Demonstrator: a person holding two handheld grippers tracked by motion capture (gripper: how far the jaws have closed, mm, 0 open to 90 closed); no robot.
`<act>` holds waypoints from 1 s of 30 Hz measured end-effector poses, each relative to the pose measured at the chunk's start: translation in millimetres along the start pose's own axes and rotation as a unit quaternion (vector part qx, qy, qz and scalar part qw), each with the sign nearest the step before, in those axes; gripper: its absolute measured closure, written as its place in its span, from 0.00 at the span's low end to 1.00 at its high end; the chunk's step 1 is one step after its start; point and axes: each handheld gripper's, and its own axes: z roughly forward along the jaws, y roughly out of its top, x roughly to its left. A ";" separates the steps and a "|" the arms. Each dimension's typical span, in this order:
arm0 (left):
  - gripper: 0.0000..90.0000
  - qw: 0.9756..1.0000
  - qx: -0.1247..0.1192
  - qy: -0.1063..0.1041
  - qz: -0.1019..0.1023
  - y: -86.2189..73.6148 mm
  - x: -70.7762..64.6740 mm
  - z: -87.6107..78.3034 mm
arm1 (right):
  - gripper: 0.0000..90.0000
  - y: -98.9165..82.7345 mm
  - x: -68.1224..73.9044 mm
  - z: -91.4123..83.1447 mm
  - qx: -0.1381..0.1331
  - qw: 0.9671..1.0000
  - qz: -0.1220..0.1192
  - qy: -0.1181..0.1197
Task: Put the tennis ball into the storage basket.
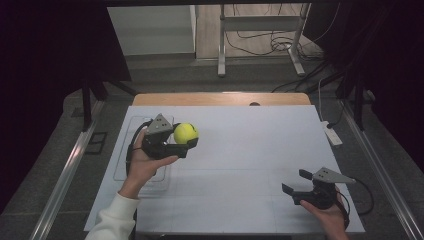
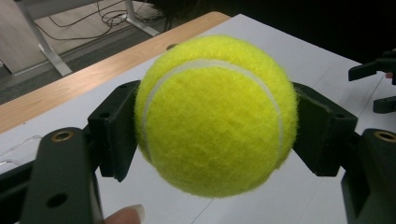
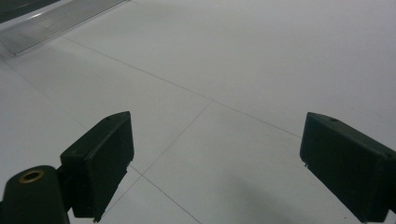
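Note:
A yellow tennis ball (image 1: 186, 133) is held above the white table at the left, and my left gripper (image 1: 189, 139) is shut on it. In the left gripper view the ball (image 2: 215, 116) sits squeezed between both black pads (image 2: 116, 130). My right gripper (image 1: 296, 181) rests low near the table's front right corner, open, with its jaws pointing left. In the right gripper view its two pads (image 3: 100, 161) stand wide apart over bare white table (image 3: 224, 70).
A clear plastic tray (image 1: 125, 150) lies on the table's left side, under the left hand. The wooden table edge (image 1: 220, 99) runs along the back. A white power strip (image 1: 332, 134) lies off the right edge. Metal stand legs (image 1: 221, 60) and cables sit on the floor beyond.

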 end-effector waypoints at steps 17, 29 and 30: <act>0.28 1.000 -0.001 0.017 -0.010 -3.6 9.7 -1.0 | 0.11 0.0 0.0 0.0 0.000 1.000 0.001 0.000; 0.28 0.999 -0.003 0.031 -0.020 -6.4 18.0 -3.6 | 0.11 0.2 -0.1 -0.4 0.000 1.000 0.000 0.000; 0.28 0.999 -0.003 0.031 -0.020 -6.7 18.6 -3.7 | 0.11 0.2 -0.1 -0.5 0.000 1.000 0.000 -0.001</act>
